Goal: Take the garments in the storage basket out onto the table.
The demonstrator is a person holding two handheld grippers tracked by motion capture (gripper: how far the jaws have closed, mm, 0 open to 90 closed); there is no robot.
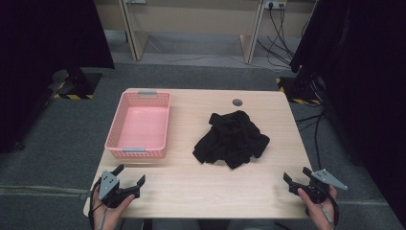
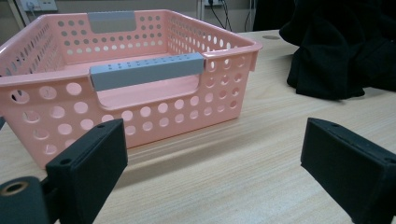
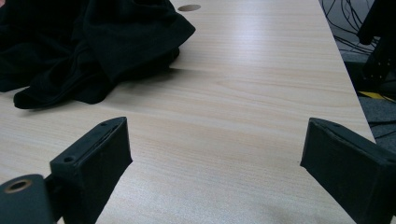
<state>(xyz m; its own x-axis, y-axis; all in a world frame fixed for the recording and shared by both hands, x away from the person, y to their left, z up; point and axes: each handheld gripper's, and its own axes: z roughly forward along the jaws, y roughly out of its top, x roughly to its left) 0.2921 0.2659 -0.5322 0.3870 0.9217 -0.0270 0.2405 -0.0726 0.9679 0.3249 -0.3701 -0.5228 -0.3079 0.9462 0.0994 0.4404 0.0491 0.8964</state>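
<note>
A crumpled black garment lies in a heap on the middle-right of the wooden table. A pink perforated basket with grey handles stands at the table's left, with nothing in it. My left gripper rests open near the front left corner, just before the basket, with the garment off to its right. My right gripper rests open at the front right corner, nothing between its jaws, and the garment lies ahead to its left.
A round cable hole sits at the table's far edge. Dark curtains hang on both sides, and cables trail over the grey floor behind and to the right. Bare tabletop stretches between the two grippers.
</note>
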